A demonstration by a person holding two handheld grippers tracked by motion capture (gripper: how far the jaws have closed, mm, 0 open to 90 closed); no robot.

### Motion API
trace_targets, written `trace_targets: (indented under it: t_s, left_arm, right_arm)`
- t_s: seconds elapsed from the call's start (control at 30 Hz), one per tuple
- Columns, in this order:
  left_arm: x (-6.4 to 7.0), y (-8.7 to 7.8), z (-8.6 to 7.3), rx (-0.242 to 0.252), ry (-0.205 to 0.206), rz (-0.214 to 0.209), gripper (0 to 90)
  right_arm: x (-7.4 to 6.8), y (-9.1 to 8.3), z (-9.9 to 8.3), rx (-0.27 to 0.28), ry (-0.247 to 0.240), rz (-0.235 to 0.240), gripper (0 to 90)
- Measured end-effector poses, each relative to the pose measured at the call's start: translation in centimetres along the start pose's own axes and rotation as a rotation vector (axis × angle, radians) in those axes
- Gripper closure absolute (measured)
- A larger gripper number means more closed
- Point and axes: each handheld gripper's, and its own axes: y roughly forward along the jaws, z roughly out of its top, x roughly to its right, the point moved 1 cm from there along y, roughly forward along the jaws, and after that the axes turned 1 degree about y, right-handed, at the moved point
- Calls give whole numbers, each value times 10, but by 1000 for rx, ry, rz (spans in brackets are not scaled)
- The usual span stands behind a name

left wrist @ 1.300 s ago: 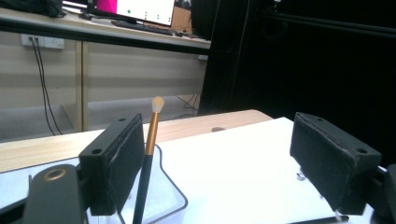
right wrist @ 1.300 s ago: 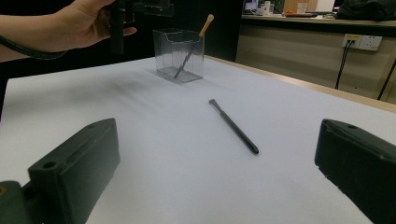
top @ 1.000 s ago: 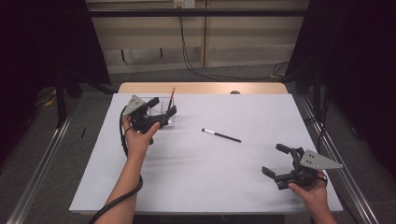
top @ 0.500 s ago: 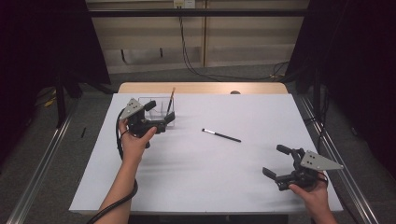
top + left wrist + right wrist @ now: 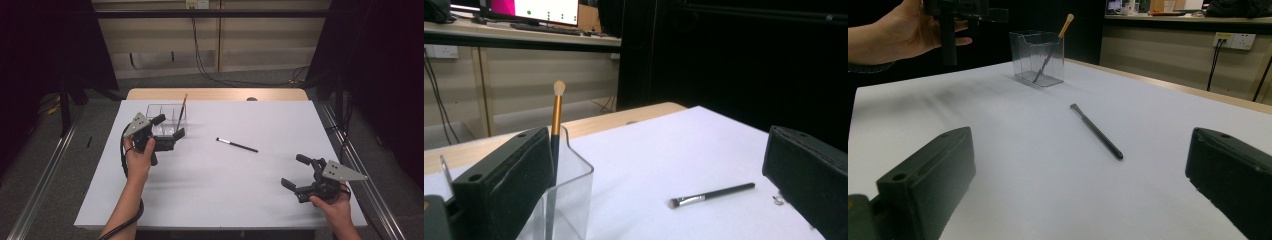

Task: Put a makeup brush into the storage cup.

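The gold-handled brush (image 5: 182,111) now stands in the clear holder (image 5: 166,118); the left tool (image 5: 167,134), jaws apart, has backed off. The right tool (image 5: 298,172) waits open; the black brush (image 5: 237,145) likely goes next.

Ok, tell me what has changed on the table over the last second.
The left gripper has drawn back a little from the clear organiser toward the person, jaws open and holding nothing. The gold-handled brush stands in the organiser as before, the black brush lies where it was, and the right gripper waits open, unmoved.
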Motion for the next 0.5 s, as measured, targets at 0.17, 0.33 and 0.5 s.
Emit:
trace_targets:
  t_s: [0.17, 0.33, 0.5]
  left_arm:
    - [2, -6, -2, 0, 12, -17, 0]
    - [5, -9, -5, 9, 28, -44, 0]
    - [6, -13, -10, -2, 34, -59, 0]
  right_arm:
    - [1, 0, -1, -4, 1, 2, 0]
    - [2, -1, -1, -3, 5, 2, 0]
    - [2, -3, -1, -5, -1, 0, 0]
